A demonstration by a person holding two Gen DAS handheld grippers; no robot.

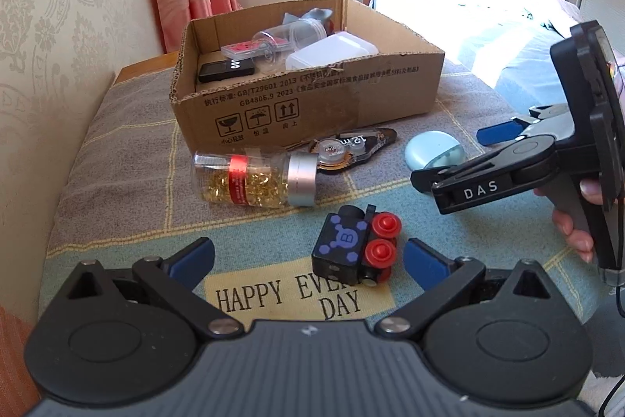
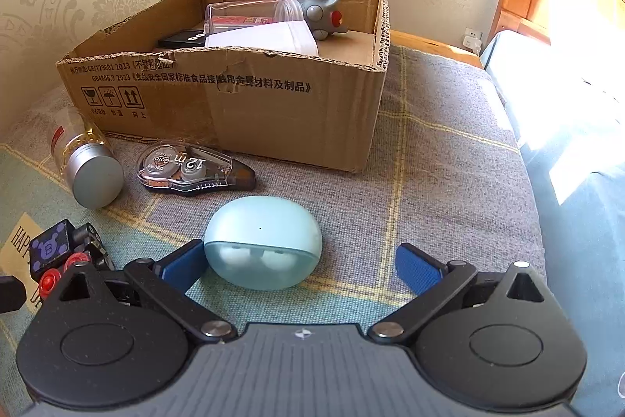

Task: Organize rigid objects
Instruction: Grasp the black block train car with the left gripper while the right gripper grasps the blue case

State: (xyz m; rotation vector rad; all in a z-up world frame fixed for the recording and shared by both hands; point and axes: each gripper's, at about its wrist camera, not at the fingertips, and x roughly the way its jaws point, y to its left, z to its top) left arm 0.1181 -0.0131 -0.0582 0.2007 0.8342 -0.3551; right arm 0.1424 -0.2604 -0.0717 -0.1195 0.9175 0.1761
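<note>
Your cardboard box (image 2: pixel 242 108) is printed "GB/T29601 2013" and "GB4806.9 2023" above three handling symbols; the correction tape (image 2: pixel 191 169) in front of it reads "12m", the cloth (image 1: pixel 117 182) under everything says "HAPPY EVERY DAY", partly covered by the toy block (image 1: pixel 347 247) marked "B", and your right tool's arm shows "DAS". Your left gripper (image 1: pixel 308 258) is spread wide and holds nothing, with the toy block just inside its right finger. Your right gripper (image 2: pixel 300 266) is equally wide and empty, the pale blue earbud case (image 2: pixel 263 241) lying against its left finger. The capsule bottle (image 1: pixel 254 178) lies on its side, its red label too small to read. The box wall cuts off much of its contents.
</note>
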